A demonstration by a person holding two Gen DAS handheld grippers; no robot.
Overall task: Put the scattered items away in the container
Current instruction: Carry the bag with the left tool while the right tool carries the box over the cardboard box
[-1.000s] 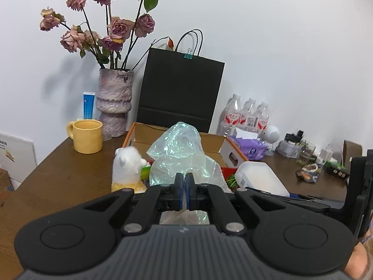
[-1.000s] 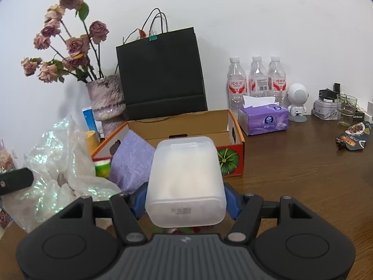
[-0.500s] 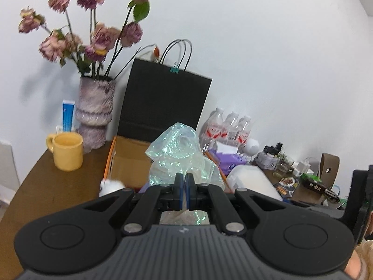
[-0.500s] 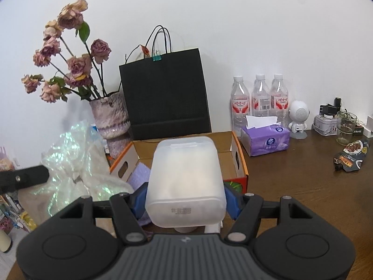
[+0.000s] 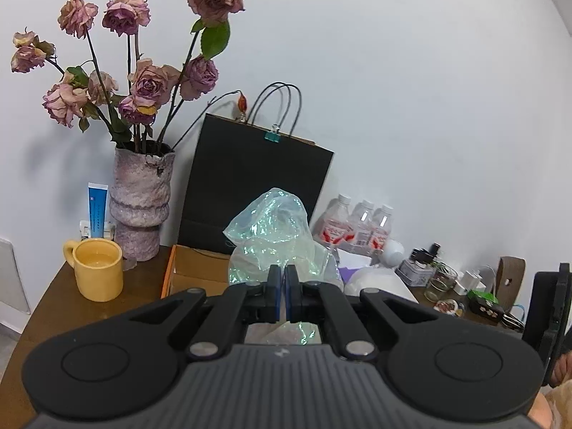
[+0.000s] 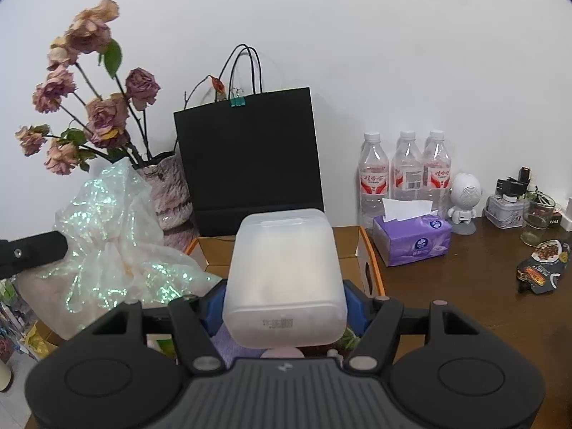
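My left gripper (image 5: 282,295) is shut on a crinkled iridescent plastic bag (image 5: 275,239), held up in the air above the open cardboard box (image 5: 189,271). In the right wrist view the same bag (image 6: 118,246) hangs at the left. My right gripper (image 6: 284,305) is shut on a frosted white plastic tub (image 6: 284,275), its blue pads pressed on both sides. The tub hovers over the cardboard box (image 6: 370,261), whose orange rim shows behind and beside it. Purple cloth and green items lie in the box, mostly hidden under the tub.
A vase of dried roses (image 5: 141,196), a yellow mug (image 5: 98,273) and a black paper bag (image 6: 246,157) stand at the back. Right of the box are a purple tissue pack (image 6: 413,237), three water bottles (image 6: 404,171), a white figurine (image 6: 464,196) and a snack packet (image 6: 541,264).
Both grippers have risen with their loads, so the box and table sit lower in both views. The white toy near the box has dropped out of the left wrist view.
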